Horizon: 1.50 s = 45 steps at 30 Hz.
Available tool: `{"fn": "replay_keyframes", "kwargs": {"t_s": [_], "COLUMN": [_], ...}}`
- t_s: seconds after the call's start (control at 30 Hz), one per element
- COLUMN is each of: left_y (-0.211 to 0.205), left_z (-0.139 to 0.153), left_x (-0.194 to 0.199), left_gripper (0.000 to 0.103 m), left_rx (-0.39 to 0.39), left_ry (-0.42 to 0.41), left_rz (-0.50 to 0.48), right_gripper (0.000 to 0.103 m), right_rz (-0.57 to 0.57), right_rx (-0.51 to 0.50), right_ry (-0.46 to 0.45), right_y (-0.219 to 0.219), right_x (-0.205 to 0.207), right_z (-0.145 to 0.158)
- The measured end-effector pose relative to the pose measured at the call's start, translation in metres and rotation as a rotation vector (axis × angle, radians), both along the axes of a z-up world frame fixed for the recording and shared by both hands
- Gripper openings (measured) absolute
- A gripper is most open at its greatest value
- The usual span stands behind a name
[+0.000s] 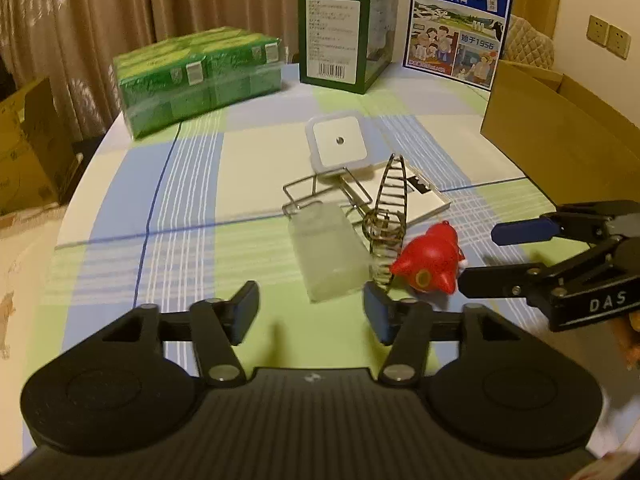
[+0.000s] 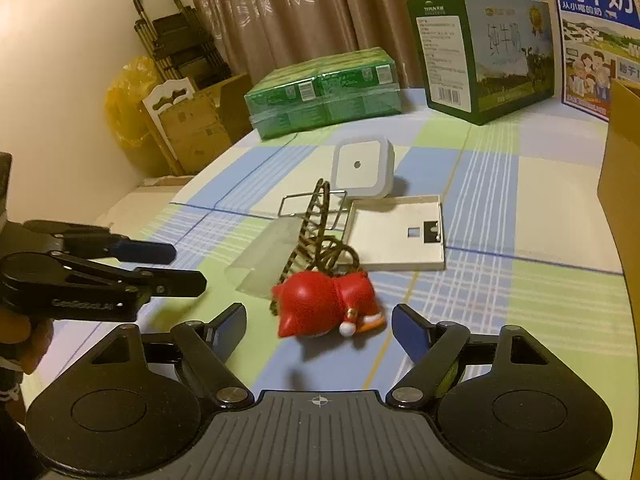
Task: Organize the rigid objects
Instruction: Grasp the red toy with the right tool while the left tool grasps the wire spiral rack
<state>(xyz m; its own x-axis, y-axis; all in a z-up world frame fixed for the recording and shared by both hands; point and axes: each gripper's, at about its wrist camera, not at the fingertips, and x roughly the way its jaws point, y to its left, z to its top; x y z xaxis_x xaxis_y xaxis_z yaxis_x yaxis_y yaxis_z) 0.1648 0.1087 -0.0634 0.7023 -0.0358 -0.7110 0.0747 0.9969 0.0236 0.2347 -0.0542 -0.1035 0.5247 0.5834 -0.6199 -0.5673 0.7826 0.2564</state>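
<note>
A red toy figure point(image 2: 320, 308) lies on its side on the checked tablecloth, in the gap between the fingertips of my right gripper point(image 2: 320, 322). The jaws stand open and the pads are clear of it. Behind the toy are a coiled wire holder point(image 2: 316, 236), a frosted plastic piece point(image 1: 326, 254), a wire rack point(image 1: 320, 192), a flat white tray point(image 2: 400, 236) and a white square night light point(image 2: 362, 168). My left gripper point(image 1: 310, 308) is open, just short of the frosted piece. In the left wrist view the right gripper point(image 1: 488, 258) reaches in from the right toward the red toy point(image 1: 428, 264).
A green shrink-wrapped pack point(image 1: 200, 80), a green milk carton box point(image 1: 344, 36) and a blue milk box point(image 1: 456, 24) stand at the table's far side. A cardboard box point(image 1: 560, 128) stands at the right. More cardboard boxes point(image 2: 192, 128) and a yellow bag sit beyond the left edge.
</note>
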Motion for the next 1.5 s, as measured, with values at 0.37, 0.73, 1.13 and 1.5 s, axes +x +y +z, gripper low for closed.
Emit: {"fn": "replay_keyframes", "kwargs": {"t_s": [0.37, 0.73, 1.13, 1.5], "left_y": [0.008, 0.014, 0.010, -0.024], "left_z": [-0.010, -0.013, -0.015, -0.014], "left_x": [0.021, 0.023, 0.025, 0.038], "left_gripper": [0.079, 0.080, 0.080, 0.075], "left_rx": [0.032, 0.018, -0.001, 0.006], "left_ry": [0.010, 0.024, 0.034, -0.045], "left_rz": [0.025, 0.041, 0.029, -0.129], "right_gripper": [0.081, 0.081, 0.066, 0.066], "right_rz": [0.028, 0.032, -0.007, -0.170], "right_rx": [0.003, -0.028, -0.058, -0.115], "right_ry": [0.023, 0.041, 0.040, 0.038], "right_y": [0.012, 0.024, 0.024, -0.017], "right_x": [0.020, 0.032, 0.032, 0.023], "right_z": [-0.010, -0.022, -0.024, -0.004]}}
